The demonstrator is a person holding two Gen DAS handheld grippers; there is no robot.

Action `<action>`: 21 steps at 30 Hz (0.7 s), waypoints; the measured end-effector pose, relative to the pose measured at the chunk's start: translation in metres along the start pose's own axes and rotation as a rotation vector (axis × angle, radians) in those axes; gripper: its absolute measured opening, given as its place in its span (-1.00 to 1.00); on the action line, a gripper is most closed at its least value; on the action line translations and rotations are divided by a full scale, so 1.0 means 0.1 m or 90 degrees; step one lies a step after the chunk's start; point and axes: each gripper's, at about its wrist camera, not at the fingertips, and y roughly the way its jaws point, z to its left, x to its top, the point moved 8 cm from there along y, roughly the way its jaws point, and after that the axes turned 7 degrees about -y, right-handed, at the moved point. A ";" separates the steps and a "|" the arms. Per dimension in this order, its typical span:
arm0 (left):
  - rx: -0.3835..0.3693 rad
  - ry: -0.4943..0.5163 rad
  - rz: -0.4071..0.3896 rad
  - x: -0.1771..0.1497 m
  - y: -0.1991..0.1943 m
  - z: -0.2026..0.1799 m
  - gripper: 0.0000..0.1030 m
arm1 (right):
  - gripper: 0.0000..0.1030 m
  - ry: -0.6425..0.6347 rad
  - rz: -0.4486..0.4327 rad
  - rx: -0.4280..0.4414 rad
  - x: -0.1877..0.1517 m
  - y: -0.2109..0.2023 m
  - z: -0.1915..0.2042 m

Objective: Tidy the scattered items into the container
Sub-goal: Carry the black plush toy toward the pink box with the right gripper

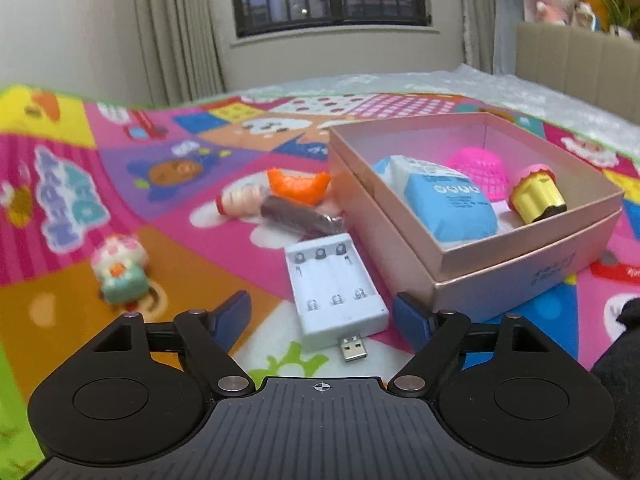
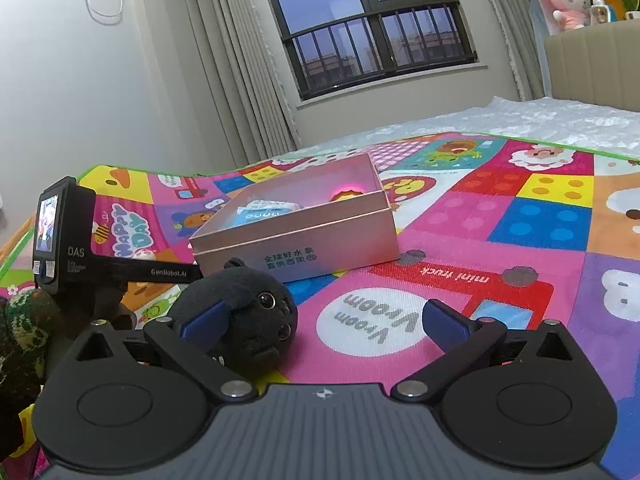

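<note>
**Charger between the left jaws, plush by the right**

Charger (image 1: 335,290) lies on the play mat (image 1: 208,248) directly ahead of the left gripper (image 1: 322,318), jaws partly open astride its near end, not pressing. Its long axis runs along the gripper's line, USB plug nearest (box (image 1: 496,276) just right). Right gripper (image 2: 324,320) gapes wide beside the black plush (image 2: 248,316).

In the right wrist view, most of what lies in the pink box (image 2: 304,236) is hidden by its near wall. The black plush toy (image 2: 248,320) is partly covered by a gripper finger (image 2: 204,320). In the left wrist view, the small cake toy (image 1: 120,272) is blurred, and the brown tube (image 1: 300,218) is partly hidden behind the white battery charger (image 1: 336,288).
</note>
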 end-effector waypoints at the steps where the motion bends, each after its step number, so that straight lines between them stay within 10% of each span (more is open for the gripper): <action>1: -0.003 -0.001 0.006 -0.02 0.02 0.01 0.51 | 1.00 -0.001 0.002 -0.001 0.00 0.01 0.00; 5: 0.000 -0.023 0.011 -0.07 0.02 0.08 0.03 | 1.00 -0.007 0.000 -0.004 -0.01 0.01 0.01; 21: -0.108 0.010 0.019 -0.99 -1.26 -0.21 0.05 | 1.00 0.005 0.001 -0.008 -0.02 0.01 -0.01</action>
